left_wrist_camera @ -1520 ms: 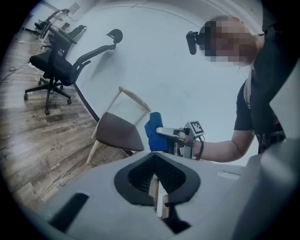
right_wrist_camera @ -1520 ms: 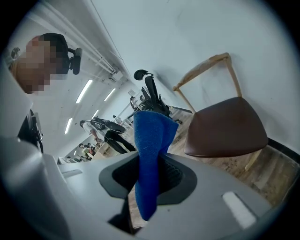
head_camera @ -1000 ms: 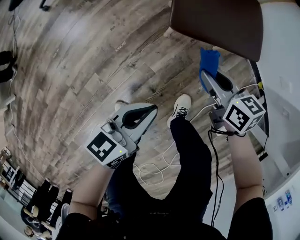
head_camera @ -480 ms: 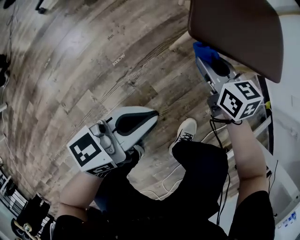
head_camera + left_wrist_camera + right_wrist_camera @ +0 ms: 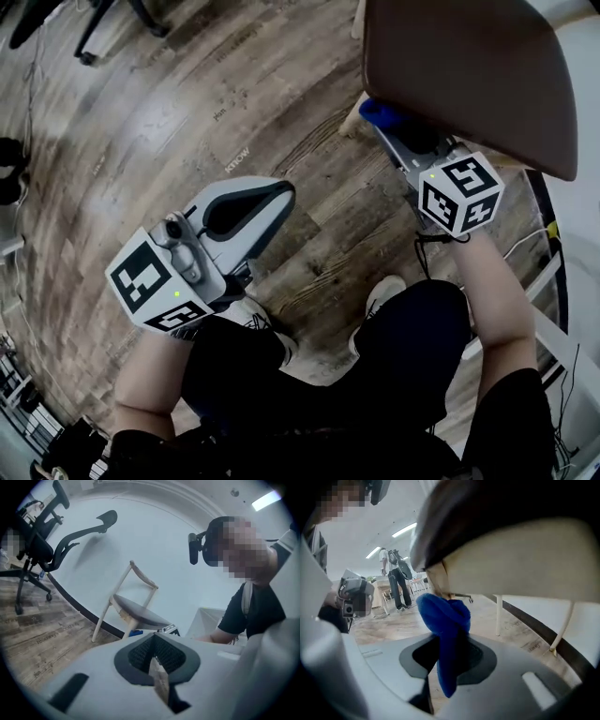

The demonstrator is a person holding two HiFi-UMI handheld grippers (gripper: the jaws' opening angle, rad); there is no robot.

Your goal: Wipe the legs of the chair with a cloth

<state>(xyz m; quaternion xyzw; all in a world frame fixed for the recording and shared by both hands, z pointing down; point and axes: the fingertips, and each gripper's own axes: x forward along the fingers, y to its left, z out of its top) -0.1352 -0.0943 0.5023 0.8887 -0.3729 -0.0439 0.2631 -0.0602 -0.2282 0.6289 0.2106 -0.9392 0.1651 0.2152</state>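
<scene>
Right gripper view: pinching the blue cloth (image 5: 443, 616) tight in the right gripper (image 5: 449, 656).
Holds the bunched top of the cloth against the pale chair leg (image 5: 437, 579) at 12 o'clock, just under the brown seat (image 5: 469, 75). In the head view, at 10 o'clock above the wood floor (image 5: 141, 122), carries the left gripper (image 5: 246, 202), jaws pressed together on nothing, well apart from the chair.

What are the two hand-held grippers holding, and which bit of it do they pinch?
The right hand-held gripper pinches the blue cloth near its middle, one bunch poking past the jaws. The left hand-held gripper holds nothing, jaws together.
</scene>
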